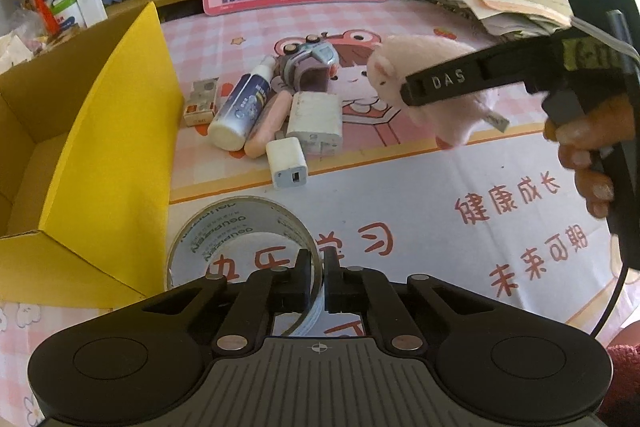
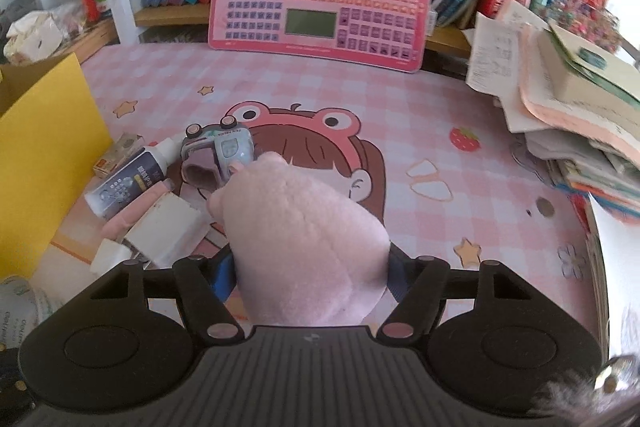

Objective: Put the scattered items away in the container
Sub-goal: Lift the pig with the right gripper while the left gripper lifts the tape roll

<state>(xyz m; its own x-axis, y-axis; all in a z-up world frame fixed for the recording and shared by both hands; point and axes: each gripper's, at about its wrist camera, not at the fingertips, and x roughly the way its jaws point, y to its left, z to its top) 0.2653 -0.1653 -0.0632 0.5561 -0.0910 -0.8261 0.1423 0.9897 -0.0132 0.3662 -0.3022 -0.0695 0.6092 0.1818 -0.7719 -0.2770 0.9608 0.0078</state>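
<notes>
The left gripper (image 1: 319, 267) clamps the tape roll's (image 1: 224, 227) wall, while at two o'clock the right gripper (image 2: 310, 267) grips the pink plush toy (image 2: 304, 235).

- The pink plush toy (image 2: 304, 243) is hiding the right gripper (image 2: 310, 277) pads in the right wrist view.
- The tape roll (image 1: 240, 247) is running under the left gripper (image 1: 319, 279), its near rim covered.
- The yellow cardboard box (image 1: 100, 155) is being cut off by the frame's left edge.
- The small card box (image 1: 200, 103) print is staying too small to read.
- The paper stack (image 2: 568, 115) is blurring toward the right edge.
</notes>
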